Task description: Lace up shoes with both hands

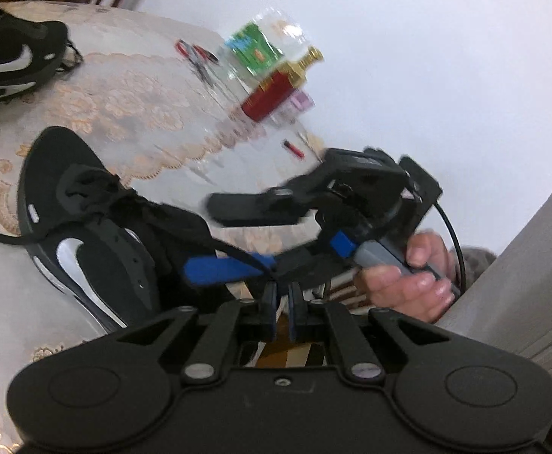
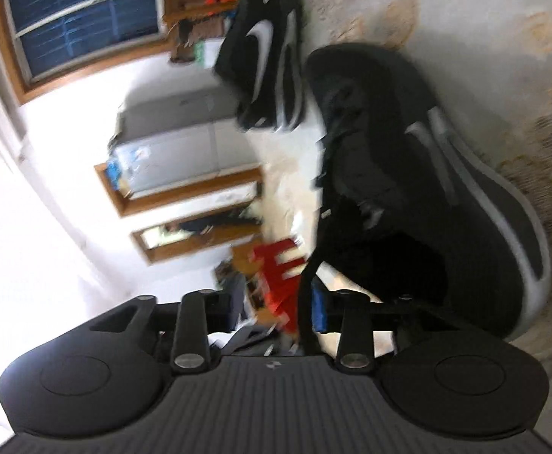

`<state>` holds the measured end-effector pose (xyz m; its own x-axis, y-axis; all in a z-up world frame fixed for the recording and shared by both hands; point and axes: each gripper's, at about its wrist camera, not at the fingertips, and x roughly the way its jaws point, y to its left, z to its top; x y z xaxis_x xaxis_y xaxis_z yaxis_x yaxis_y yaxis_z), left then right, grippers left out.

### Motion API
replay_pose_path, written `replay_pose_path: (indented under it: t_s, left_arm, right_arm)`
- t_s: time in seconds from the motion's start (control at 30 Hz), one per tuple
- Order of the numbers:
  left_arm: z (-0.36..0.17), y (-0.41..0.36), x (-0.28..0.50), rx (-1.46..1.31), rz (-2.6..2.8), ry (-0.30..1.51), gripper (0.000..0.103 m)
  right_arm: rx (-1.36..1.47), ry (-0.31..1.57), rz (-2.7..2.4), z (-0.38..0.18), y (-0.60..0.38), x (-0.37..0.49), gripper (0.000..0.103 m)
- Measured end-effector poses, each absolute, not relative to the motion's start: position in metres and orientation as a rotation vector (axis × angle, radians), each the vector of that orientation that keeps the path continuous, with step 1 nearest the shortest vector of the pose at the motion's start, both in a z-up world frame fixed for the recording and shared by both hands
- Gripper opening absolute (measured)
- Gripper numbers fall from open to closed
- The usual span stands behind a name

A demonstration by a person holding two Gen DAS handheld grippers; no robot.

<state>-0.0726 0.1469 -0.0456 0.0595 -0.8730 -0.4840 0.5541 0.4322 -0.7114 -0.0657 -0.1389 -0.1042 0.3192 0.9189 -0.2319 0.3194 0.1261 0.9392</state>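
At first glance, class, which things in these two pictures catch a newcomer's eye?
The black shoe with its white swoosh lies on the lace tablecloth, left of centre. The right gripper reaches across toward it with its jaws apart. A red box stands behind, near the wall.

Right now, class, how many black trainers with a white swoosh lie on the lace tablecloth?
2. One black trainer lies near the cameras by the jaws; the second black trainer lies beyond it at the tablecloth's far edge. None seem hidden.
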Motion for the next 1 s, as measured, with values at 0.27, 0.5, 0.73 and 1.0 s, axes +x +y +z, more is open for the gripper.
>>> replay_pose_path:
  t_s: [0.27,0.5,0.73,1.0]
  left_arm:
    - [-0.036,0.179,-0.055,-0.566,-1.053,0.942,0.004]
    - [-0.031,0.183,-0.058,-0.417,-1.021,0.965,0.022]
    - [-0.02,0.161,-0.078,-0.061,-1.074,0.93,0.054]
    - [-0.056,0.125,-0.079,0.11,-1.11,0.933,0.043]
  right_arm:
    - [1.3,1.209,0.752,-0.074,-0.13,-0.051,0.07]
    - [1.215,1.185,0.728,-0.065,-0.125,-0.041,0.034]
    - [1.309,1.235,0.741,-0.075,-0.126,-0.029,0.047]
    - [1.337,1.269,0.752,-0.073,-0.116,-0.012,0.035]
